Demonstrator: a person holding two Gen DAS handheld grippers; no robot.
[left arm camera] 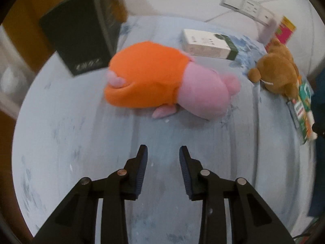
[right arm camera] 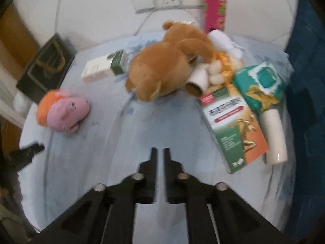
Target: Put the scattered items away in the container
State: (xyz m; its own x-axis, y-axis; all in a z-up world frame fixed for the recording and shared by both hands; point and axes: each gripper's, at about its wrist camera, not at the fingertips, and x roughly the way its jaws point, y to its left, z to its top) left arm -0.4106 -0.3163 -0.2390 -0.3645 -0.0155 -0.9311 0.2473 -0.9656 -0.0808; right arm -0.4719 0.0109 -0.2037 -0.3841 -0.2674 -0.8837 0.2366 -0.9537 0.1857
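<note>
Still, left gripper jaws apart, right gripper jaws nearly together, both empty; blurred black box.

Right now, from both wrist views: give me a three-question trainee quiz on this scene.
1. True or false: the orange-and-pink plush toy lies on the pale blue cloth.
2. What lies against the brown plush bear on the side nearer the green wet-wipes pack? A) cardboard tube B) black box C) power strip
3. Fill in: the left hand-held gripper holds ____.

Key: 1 true; 2 A, the cardboard tube; 3 nothing, its fingers stand apart over bare cloth.
</note>
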